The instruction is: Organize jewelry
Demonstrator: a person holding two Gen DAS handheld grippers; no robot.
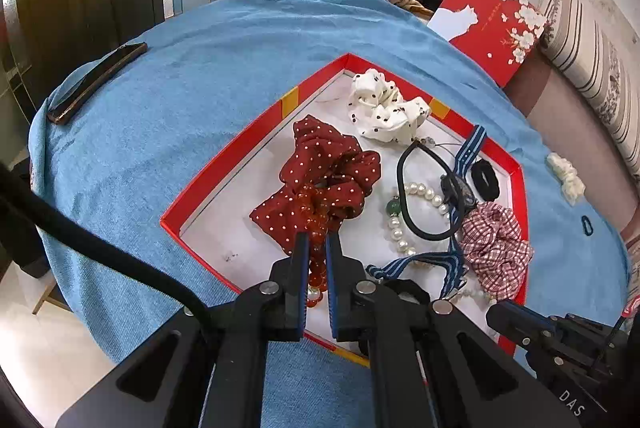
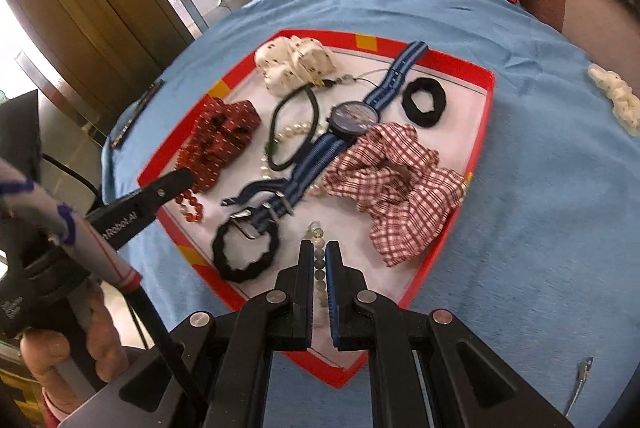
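Blue cloth covers the counter; a dark phone lies at its far left edge.

Red-rimmed tray sits mid-cloth and holds the jewelry. Contents, left to right in the right wrist view:
- red dotted scrunchie, with an orange bead bracelet at its near side
- cream dotted scrunchie at the far rim
- thin black hair loop lying over a pearl string
- blue striped watch running diagonally
- black hair tie near the front rim
- red checked scrunchie
- second black hair tie by the right rim

Left claw: clenched; the orange beads show in the narrow gap, grip not certain.
Right claw: clenched above a pale bead strand; contact cannot be told.
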